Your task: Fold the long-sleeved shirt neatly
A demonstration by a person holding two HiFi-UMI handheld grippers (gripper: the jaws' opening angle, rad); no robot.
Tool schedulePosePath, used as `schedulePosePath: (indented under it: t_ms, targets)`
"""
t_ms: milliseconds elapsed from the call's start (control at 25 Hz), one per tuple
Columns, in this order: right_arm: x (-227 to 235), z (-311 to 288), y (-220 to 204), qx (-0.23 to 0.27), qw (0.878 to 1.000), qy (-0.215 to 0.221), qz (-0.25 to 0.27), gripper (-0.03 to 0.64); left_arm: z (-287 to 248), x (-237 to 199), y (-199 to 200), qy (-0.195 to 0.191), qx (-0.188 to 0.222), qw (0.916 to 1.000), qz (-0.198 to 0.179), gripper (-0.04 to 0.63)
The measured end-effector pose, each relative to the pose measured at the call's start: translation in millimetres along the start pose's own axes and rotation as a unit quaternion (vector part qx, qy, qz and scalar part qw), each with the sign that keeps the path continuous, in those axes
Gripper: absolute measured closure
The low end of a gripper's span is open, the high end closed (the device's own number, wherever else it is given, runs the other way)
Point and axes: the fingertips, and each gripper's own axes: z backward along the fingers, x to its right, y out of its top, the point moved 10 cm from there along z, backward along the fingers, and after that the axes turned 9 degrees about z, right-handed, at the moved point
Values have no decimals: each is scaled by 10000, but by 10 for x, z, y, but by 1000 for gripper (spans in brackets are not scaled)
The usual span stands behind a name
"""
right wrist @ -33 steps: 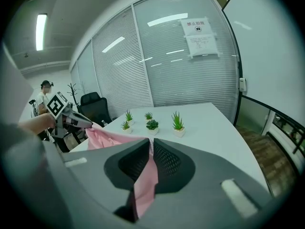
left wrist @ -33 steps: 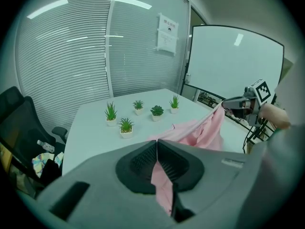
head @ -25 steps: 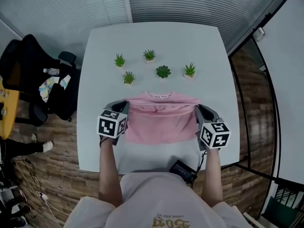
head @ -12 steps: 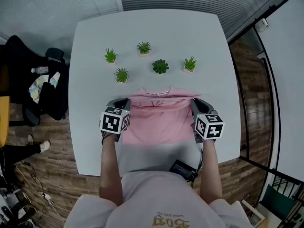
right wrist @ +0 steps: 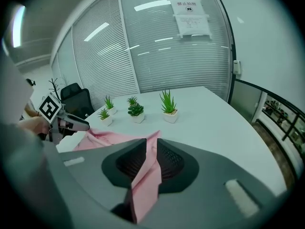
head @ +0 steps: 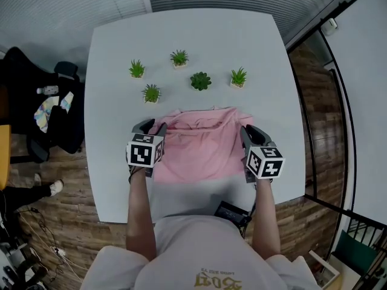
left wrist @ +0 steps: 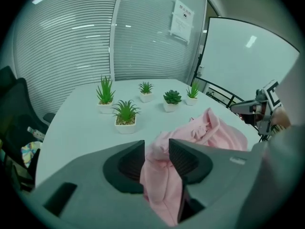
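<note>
Head view gives me the whole layout. The pink long-sleeved shirt [head: 202, 153] lies on the white desk [head: 109, 119] with its far edge rumpled. My left tool [head: 150, 126] is at the shirt's 10 o'clock corner and my right tool [head: 246, 132] at its 2 o'clock corner. That view can't show me the gap at the jaws, but the two gripper views can.

In the left gripper view, the left tool's jaws have just been opening. They stand partly apart, with a bunch of pink cloth sitting loose between them. In the right gripper view, the right tool's jaws have also just been opening. Their gap is narrow, and a fold of the shirt runs through it.

Only the right gripper view shows me the paper notices [right wrist: 190, 18] on the glass wall.

At 12 o'clock from the shirt, five small white pots [left wrist: 125, 126] stand on the desk. Each holds one green plant [head: 200, 80], and all are clear of the cloth.
</note>
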Motion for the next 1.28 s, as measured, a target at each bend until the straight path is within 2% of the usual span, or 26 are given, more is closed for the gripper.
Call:
schedulePosePath:
  t_ms: [80,280,440,600,760,960,1120,1280]
  targets:
    - [-28,70,-14,75,10000,-5,-27,537,73,6,14,69,97,9999,-81,405]
    - [-81,284,25,438,9990,15,-50,546,275,70,47,233,316,9990,-216,400]
    - [-135,462,21,668,9978,34,-28,554,428,216,32,216,433,9978,-456,397]
    - [-165,628,1,864,9962,122,-26,572,586,391,-7,166,632,9964,-538,402]
    - [-204,817,-41,1057,9937,357,-86,577,788,568,-89,150,919,9942,-535,447]
    - [-225,987,-71,1260,9908,464,-156,580,1052,729,-161,-24,1554,9878,-43,492]
    - [-261,1144,-110,1405,9885,510,-230,592,1207,883,-264,-9,1542,9878,-205,516]
    - [-340,1307,-110,1549,9860,585,-181,604,1390,984,-360,-29,1675,9858,-137,560]
